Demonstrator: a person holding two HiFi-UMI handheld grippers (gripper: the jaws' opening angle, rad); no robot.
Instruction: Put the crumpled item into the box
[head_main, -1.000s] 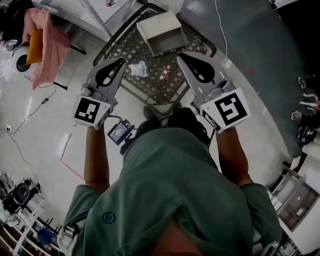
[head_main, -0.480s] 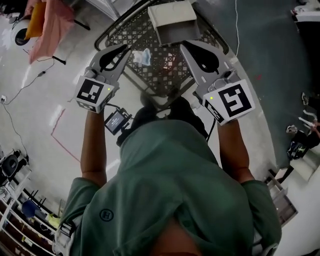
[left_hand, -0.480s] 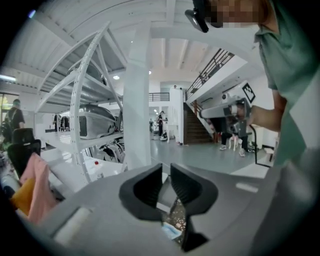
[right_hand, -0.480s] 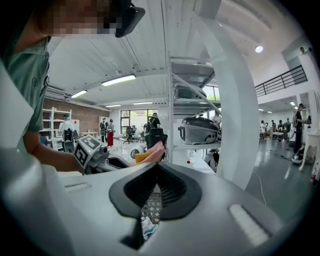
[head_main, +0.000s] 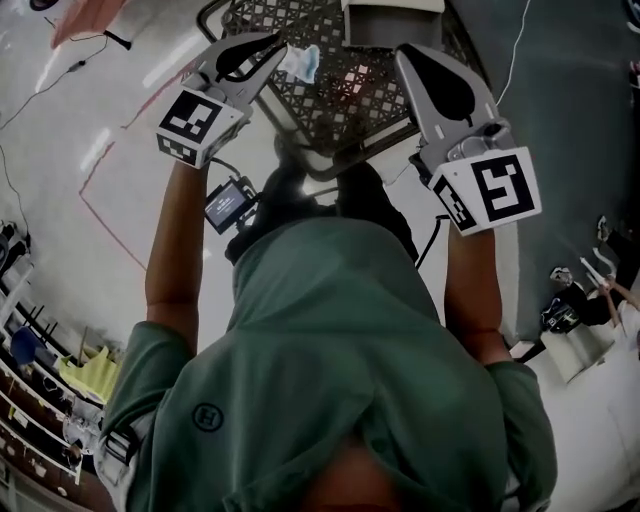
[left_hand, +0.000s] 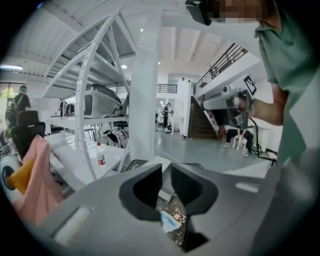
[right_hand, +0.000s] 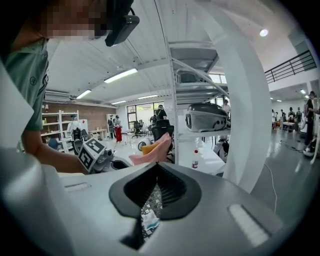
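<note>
White-and-blue crumpled item (head_main: 300, 62): on the mesh counter (head_main: 345, 95), left side; box (head_main: 392, 12) at the far edge. My left tool (head_main: 279, 44): just beside the item, jaws just opening, slightly spread, empty. My right tool (head_main: 405, 52): pressed together. Step: approach. Next: widen, straddle, pinch.

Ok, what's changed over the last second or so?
The person leaned in, carrying both grippers toward the lattice table. The left gripper now sits closer to the crumpled item, its jaws just opening a little with nothing between them; the right gripper is nearer the box. Unchanged: the item lies untouched on the table; right jaws together.
</note>
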